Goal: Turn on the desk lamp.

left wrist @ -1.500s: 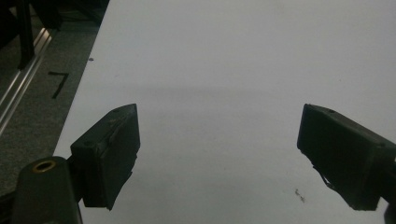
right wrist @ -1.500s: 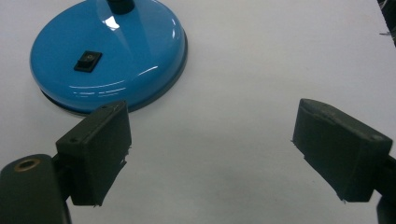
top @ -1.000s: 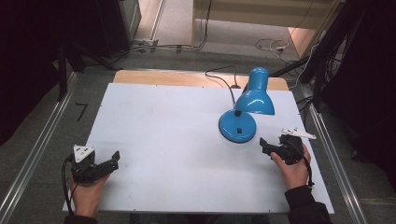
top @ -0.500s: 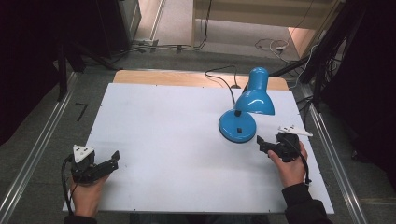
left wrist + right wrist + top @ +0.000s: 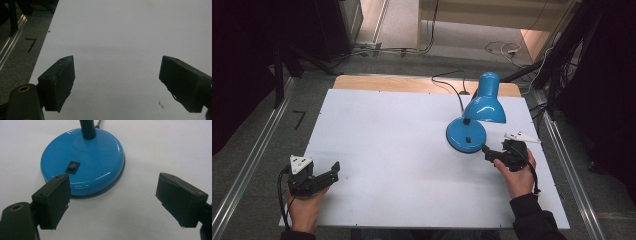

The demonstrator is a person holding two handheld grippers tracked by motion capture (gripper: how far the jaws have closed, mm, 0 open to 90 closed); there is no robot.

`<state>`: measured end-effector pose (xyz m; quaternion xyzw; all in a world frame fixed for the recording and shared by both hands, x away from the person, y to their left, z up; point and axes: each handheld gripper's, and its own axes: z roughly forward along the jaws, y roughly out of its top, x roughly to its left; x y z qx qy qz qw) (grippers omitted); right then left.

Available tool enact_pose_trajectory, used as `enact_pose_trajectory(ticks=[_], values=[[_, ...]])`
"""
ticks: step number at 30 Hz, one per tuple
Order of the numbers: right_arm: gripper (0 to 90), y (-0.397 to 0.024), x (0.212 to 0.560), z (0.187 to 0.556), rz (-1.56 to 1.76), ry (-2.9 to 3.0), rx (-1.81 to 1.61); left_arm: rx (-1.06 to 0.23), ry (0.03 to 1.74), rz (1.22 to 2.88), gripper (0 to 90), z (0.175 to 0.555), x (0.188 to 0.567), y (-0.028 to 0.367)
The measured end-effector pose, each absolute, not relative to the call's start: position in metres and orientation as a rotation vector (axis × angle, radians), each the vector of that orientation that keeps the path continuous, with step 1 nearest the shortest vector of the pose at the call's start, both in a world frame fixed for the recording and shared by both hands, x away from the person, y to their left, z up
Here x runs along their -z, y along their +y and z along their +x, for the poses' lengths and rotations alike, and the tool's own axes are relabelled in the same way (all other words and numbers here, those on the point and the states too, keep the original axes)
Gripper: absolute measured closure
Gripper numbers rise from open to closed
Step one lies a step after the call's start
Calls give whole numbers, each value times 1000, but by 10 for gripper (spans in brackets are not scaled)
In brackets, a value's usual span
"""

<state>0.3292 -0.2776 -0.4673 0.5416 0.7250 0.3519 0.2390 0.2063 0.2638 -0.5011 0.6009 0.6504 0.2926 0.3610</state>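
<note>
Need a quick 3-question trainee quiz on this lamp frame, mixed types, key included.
1. True or false: the right gripper is shut on the blue lamp's base.
2. Which part sits on top of the base? A) black rocker switch B) red dial C) pull chain
3. Fill in: the left gripper hovers with jaws ____ over the white table.

Key: 1 false, its jaws are open beside the base; 2 A; 3 open.

Dim room, dark surround; white table (image 5: 402, 150) is the brightest area, evenly lit from above. Soft faint shadow band on the table ahead of the left gripper (image 5: 117, 82). Glare streaks on the blue lamp base (image 5: 100, 157) and shade (image 5: 484, 107). Jaws near both gripper cameras are slightly soft; high view is grainy.
</note>
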Motion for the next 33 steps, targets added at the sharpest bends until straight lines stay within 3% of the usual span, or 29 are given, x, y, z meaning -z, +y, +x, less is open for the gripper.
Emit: enact_pose_trajectory(ticks=[33], values=[[117, -256, 471, 340, 1455, 2026, -986, -751, 1676, 1549, 139, 207, 502, 263]])
